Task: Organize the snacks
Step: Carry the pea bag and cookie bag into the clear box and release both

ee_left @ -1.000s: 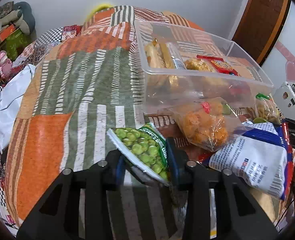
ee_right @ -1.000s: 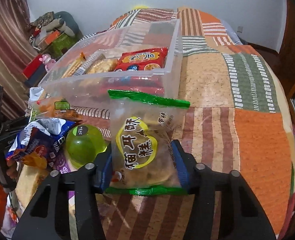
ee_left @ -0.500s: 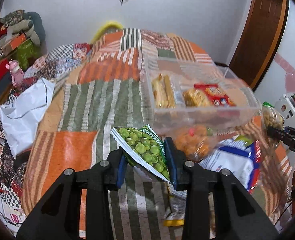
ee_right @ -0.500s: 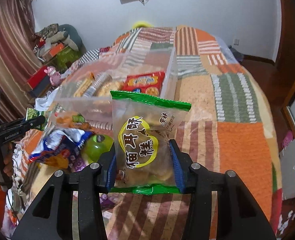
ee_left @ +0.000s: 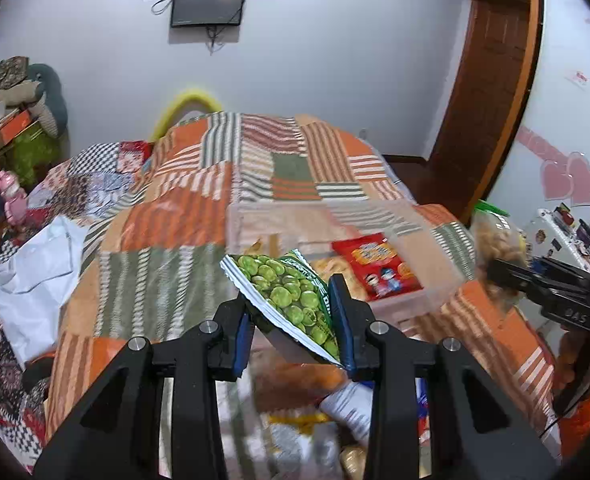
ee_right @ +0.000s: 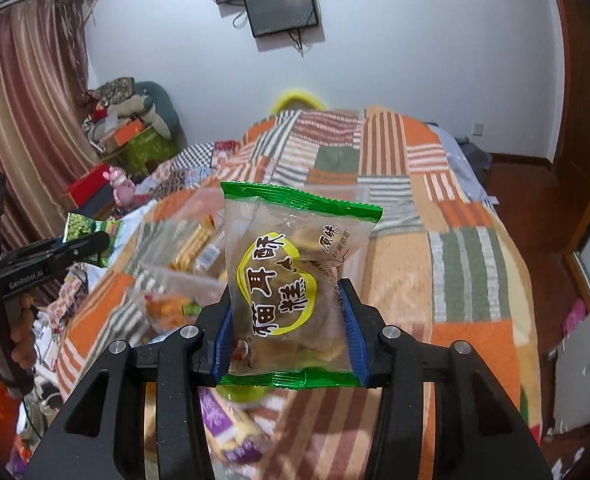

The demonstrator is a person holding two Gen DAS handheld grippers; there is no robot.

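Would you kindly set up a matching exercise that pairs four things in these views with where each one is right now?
Things:
1. green pea packet
2. clear pastry packet with green ends
3. red biscuit packet
4. clear plastic bin

Places:
A. lying inside the bin
B. clamped in the right gripper
C. resting on the patchwork blanket
D. clamped in the left gripper

Pairs: 1-D, 2-B, 3-A, 4-C

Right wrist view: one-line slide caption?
Right gripper clamps a green-edged pastry packet above the patchwork bedspread, clear snack bin behind.
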